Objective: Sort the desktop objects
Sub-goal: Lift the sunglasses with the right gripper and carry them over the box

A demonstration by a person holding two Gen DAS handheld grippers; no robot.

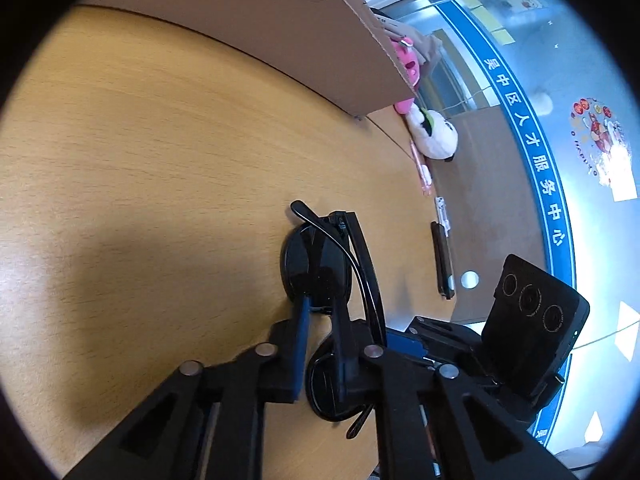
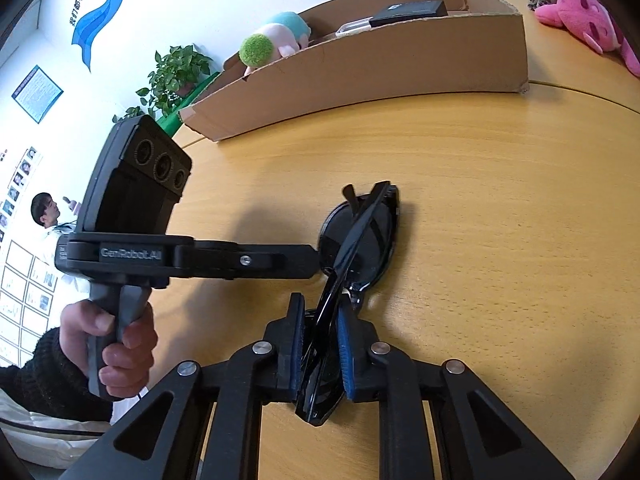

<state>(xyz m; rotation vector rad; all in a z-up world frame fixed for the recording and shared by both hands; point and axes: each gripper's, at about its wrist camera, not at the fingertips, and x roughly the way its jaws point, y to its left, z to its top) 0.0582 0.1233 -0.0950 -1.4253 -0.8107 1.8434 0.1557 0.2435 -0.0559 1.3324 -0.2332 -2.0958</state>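
Observation:
Black folded sunglasses (image 1: 320,268) stand on edge on the wooden table (image 1: 160,160). My left gripper (image 1: 320,304) is shut on one lens of them. In the right wrist view my right gripper (image 2: 320,312) is shut on the other lens of the sunglasses (image 2: 360,244). The left gripper (image 2: 316,258) reaches in from the left there, held by a hand, and touches the far lens. The right gripper's body with its camera block (image 1: 532,320) shows at the lower right of the left wrist view.
A long cardboard box (image 2: 380,64) lies at the back of the table with a green-headed plush toy (image 2: 276,42) and dark flat items inside. A pink plush (image 2: 584,20) lies to its right. A white plush (image 1: 436,136), pens (image 1: 422,168) and a dark bar (image 1: 442,256) lie near the table edge.

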